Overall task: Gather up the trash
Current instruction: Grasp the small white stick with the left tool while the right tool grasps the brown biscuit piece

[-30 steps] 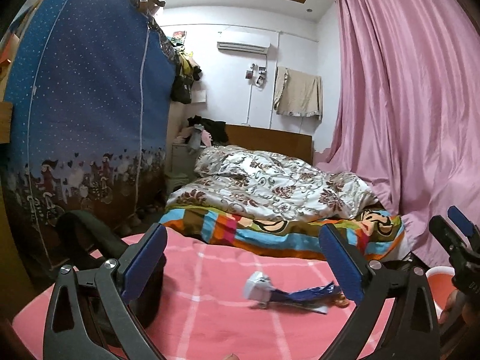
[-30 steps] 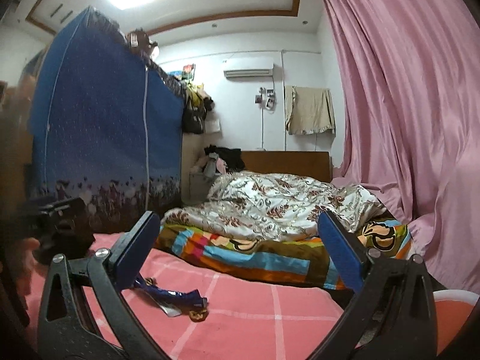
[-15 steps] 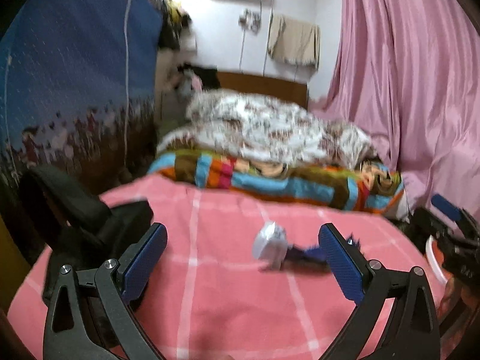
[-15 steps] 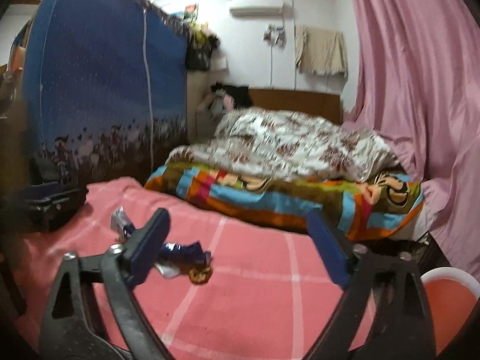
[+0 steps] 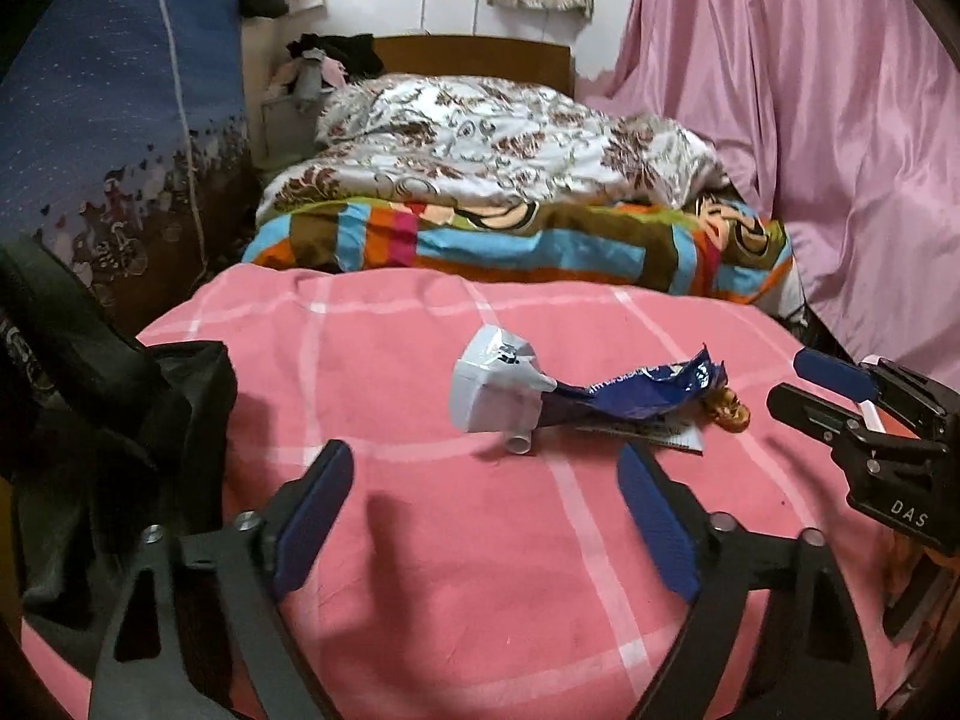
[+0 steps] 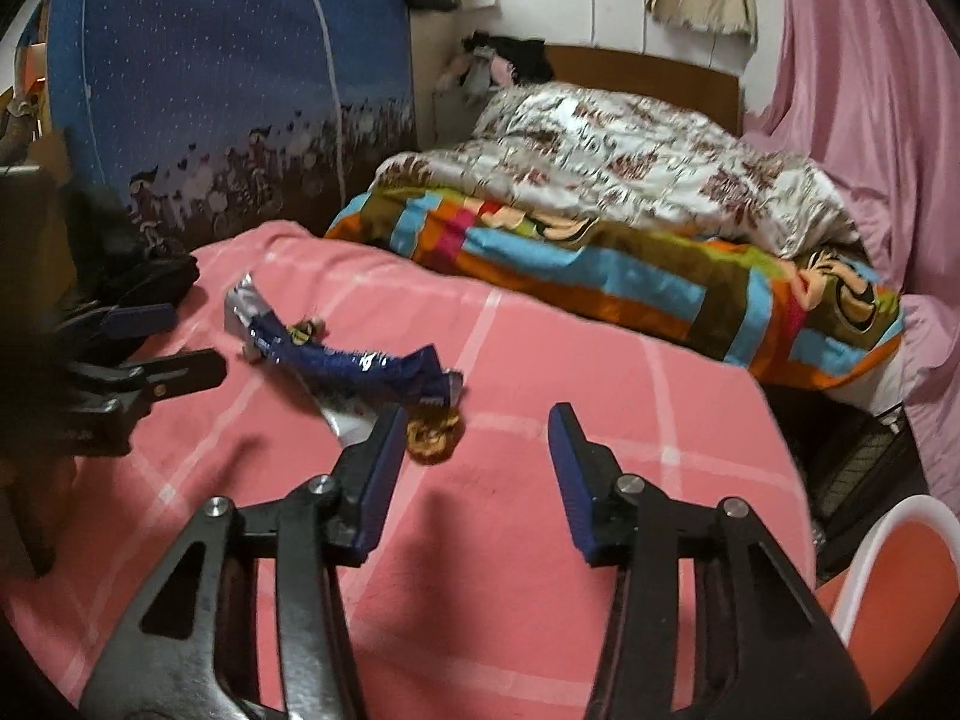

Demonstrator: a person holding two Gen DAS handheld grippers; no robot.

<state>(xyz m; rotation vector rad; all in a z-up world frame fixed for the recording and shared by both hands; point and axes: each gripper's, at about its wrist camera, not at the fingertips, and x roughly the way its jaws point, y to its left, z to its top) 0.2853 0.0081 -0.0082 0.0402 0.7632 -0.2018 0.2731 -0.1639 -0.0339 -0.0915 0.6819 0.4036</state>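
Trash lies mid-tabletop (image 5: 420,540) on the pink cloth: grey carton (image 5: 495,387), blue wrapper (image 5: 636,396) and a brown scrap (image 6: 433,432), strung roughly left-to-right. Left gripper (image 5: 480,510), jaws apart and empty, has the carton just beyond its tips; right gripper (image 6: 474,480), jaws apart and empty, has the scrap beside its left finger, wrapper running far-left. Judgement: right is nearer the scrap, left nearer the carton; black bag (image 5: 120,450) at left.

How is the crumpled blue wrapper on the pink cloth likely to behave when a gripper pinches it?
The blue wrapper looks like thin, creased foil, so it is probably light and floppy, bending rather than lifting flat. Its glossy surface may slip between the fingers. One end lies against the grey carton, which might get dragged along.
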